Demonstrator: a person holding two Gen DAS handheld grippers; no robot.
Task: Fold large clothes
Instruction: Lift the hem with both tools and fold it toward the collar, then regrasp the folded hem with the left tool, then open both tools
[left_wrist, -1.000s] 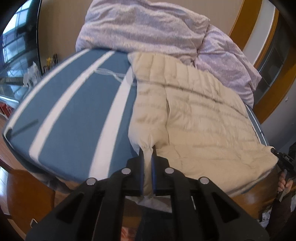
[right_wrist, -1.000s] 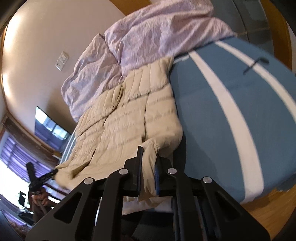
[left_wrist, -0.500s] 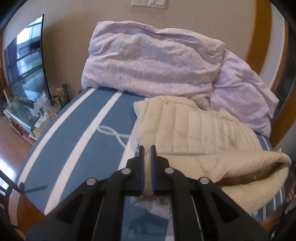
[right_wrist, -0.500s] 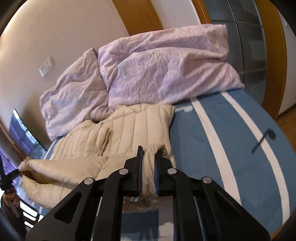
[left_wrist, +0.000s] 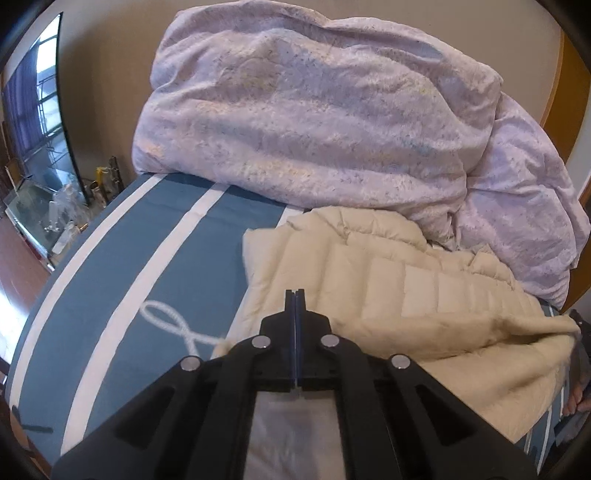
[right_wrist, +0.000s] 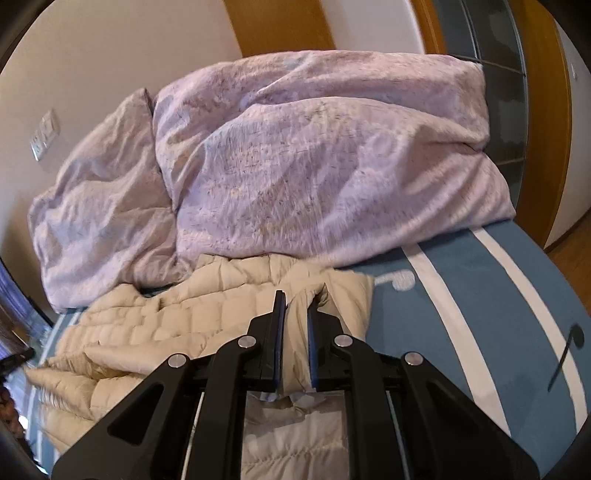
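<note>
Now both ends of the cream puffer jacket's (right_wrist: 207, 314) hem have been carried up the bed (left_wrist: 147, 258), the right hand-held gripper (right_wrist: 295, 332) pinching it, the left hand-held gripper (left_wrist: 295, 325) pressed together, seemingly empty, so the fold looks nearly laid.

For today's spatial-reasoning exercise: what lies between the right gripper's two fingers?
In the right wrist view, a bunched fold of the cream quilted jacket sits clamped inside the right gripper, in front of the lilac duvet.
</note>
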